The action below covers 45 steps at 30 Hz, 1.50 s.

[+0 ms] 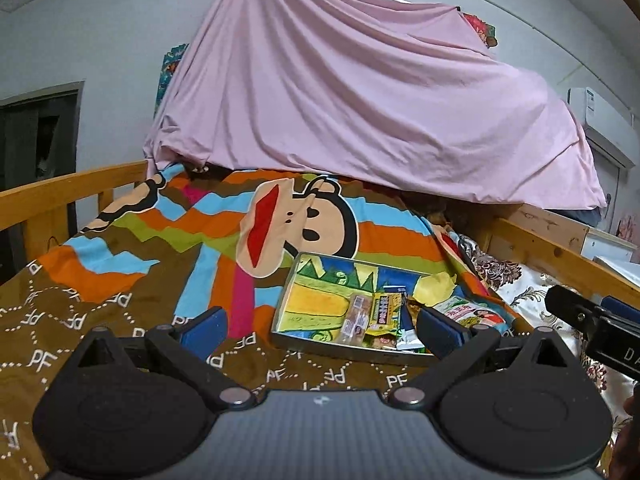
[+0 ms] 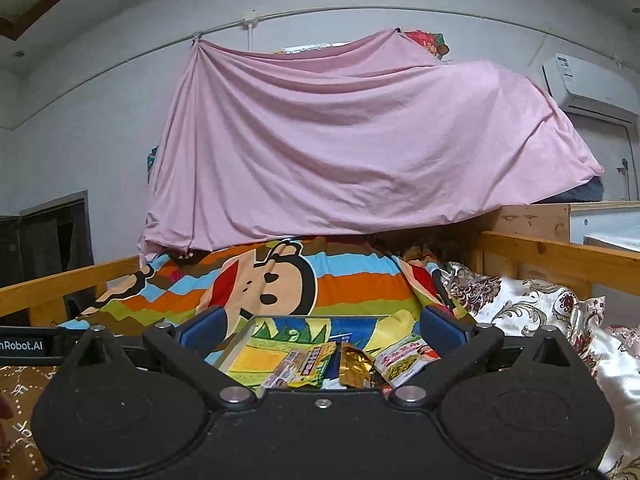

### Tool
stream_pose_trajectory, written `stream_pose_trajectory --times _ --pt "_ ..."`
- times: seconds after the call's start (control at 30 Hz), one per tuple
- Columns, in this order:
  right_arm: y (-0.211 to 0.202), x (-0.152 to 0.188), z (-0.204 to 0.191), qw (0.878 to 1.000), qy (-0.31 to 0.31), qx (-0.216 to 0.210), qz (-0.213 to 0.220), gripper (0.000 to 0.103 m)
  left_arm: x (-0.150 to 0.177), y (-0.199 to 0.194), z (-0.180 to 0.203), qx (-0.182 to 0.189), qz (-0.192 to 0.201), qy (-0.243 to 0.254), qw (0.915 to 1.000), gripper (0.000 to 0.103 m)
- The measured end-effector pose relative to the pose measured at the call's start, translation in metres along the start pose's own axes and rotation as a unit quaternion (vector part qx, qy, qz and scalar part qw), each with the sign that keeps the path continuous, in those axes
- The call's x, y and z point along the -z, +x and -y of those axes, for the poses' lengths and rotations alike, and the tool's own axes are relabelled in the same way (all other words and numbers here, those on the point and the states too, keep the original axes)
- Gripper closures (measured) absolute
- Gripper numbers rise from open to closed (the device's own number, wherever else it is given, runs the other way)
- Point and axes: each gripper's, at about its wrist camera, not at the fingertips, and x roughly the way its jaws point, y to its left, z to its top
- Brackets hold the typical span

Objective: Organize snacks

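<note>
Ahead of both claws: monkey-print blanket (image 1: 168,240) on a wooden bed frame (image 1: 60,196). On it, a shallow printed tray (image 1: 316,300), just past the left gripper (image 1: 320,326), nearer its right finger; directly between and beyond the right gripper (image 2: 322,326) fingers. Snack packets (image 1: 376,316) heaped at the tray's right end. Both claws spread wide, holding nothing.

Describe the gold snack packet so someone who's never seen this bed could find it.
On the cartoon monkey blanket sits a shallow tray with a colourful picture base. Snack packets crowd its near right end; the gold packet lies between a yellow one and a green-and-white one, the only shiny, crumpled foil.
</note>
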Motion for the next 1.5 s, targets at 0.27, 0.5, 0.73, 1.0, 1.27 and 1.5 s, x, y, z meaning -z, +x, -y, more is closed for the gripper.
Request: stream_pose_trajectory --times 0.27,0.5,0.73,1.0,1.27,1.5 --pt "-0.013 0.013 -0.016 1.0 -0.009 -0.008 -0.018 0.001 0.014 -0.014 -0.013 -0.012 -0.005 0.001 0.9999 0.001" --pt "-0.017 0.028 -0.026 0.999 -0.011 -0.005 -0.041 0.001 0.027 -0.012 -0.022 -0.015 -0.013 0.013 0.9997 0.001" --pt "-0.007 0.042 -0.033 0.997 -0.014 -0.002 -0.07 0.001 0.046 -0.001 -0.034 -0.016 -0.029 0.018 0.9993 0.001" --pt "0.011 0.066 -0.032 0.992 -0.006 0.005 -0.124 0.001 0.064 0.017 -0.042 -0.012 -0.049 0.033 0.9982 0.001" --pt "0.023 0.078 -0.035 0.988 -0.006 0.009 -0.153 0.001 0.077 0.03 -0.046 -0.006 -0.068 0.036 0.997 0.001" --pt "0.027 0.084 -0.035 0.986 -0.006 0.009 -0.167 0.001 0.08 0.035 -0.05 -0.01 -0.075 0.03 0.9967 0.001"
